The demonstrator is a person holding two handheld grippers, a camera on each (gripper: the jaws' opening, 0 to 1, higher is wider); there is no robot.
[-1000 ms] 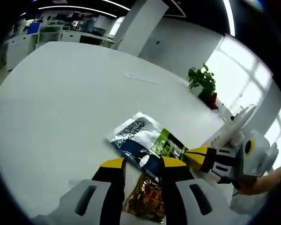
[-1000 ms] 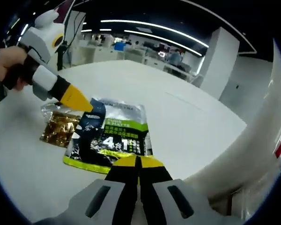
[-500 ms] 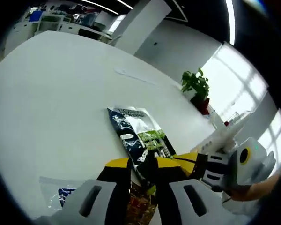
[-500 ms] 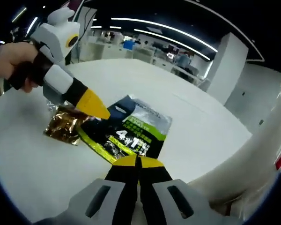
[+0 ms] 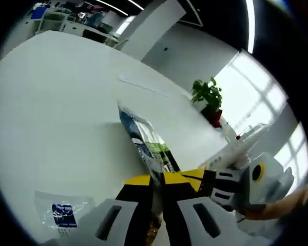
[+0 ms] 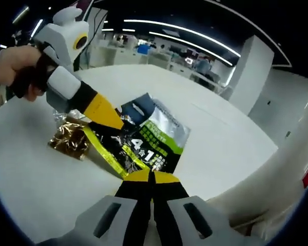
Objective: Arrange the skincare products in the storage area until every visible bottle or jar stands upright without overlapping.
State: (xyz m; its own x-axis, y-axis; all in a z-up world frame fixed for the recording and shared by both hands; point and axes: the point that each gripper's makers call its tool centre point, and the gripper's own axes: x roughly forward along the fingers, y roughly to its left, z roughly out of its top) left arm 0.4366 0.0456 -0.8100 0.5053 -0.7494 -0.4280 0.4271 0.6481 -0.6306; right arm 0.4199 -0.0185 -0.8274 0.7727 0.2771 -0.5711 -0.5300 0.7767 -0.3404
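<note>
We've got the left tongs (image 5: pixel 156 180) pinched nearly closed on the edge of the dark green-and-silver pouch (image 5: pixel 146 141), which is tilted up off the white table (image 5: pixel 56 102), one end lifted. In the right gripper view the same pouch (image 6: pixel 151 138) leans w/ the left tongs' (image 6: pixel 120 124) yellow tips gripping its side, a hand (image 6: pixel 13 64) behind. Right tongs (image 6: pixel 151 177) are pressed together at the pouch's near edge; can't tell if they pinch it. Gold sachet (image 6: pixel 69 143) lies flat just beside the pouch. Clear bag w/ blue label (image 5: pixel 61 215) lies nearby.
</note>
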